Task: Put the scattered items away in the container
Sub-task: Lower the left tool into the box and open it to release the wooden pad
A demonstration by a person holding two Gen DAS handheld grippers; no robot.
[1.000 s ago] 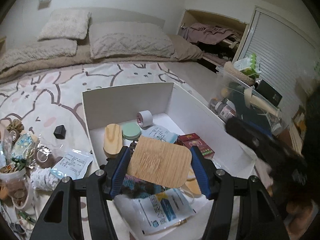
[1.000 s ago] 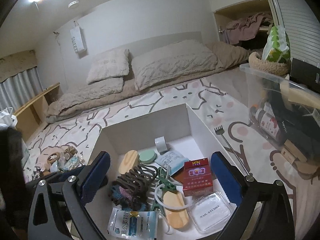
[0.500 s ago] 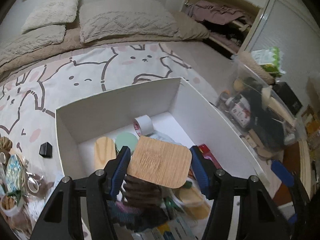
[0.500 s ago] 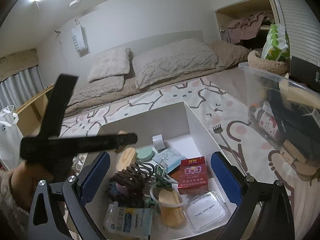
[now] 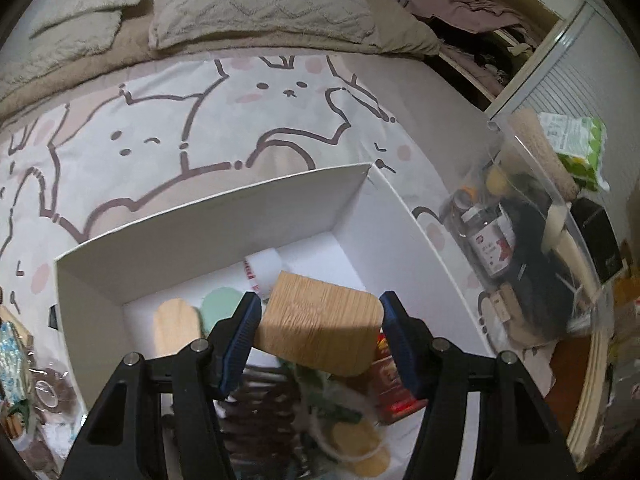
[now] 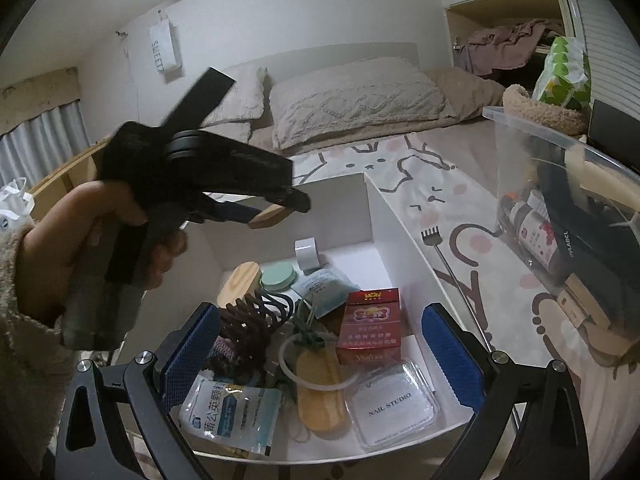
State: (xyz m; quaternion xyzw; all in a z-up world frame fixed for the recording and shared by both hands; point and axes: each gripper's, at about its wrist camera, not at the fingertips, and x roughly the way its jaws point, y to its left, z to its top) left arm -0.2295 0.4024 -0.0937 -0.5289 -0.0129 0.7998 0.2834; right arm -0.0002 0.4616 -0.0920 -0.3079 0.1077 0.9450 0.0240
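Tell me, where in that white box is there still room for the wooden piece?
The box's back right floor is bare, between the tape roll, the red pack and the right wall. The front is crowded with the hair claw, sachets and a clear case.

we are looking steeply down from the left wrist, shallower from the right; both sharing the white box (image 5: 208,232) (image 6: 384,216).

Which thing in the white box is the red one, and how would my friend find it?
Look in the white box on the bunny bedspread. Near its right wall a small red packet leans tilted, just behind a clear case marked NAIL STUDIO. It is the only bright red thing there, with gold print on its face.
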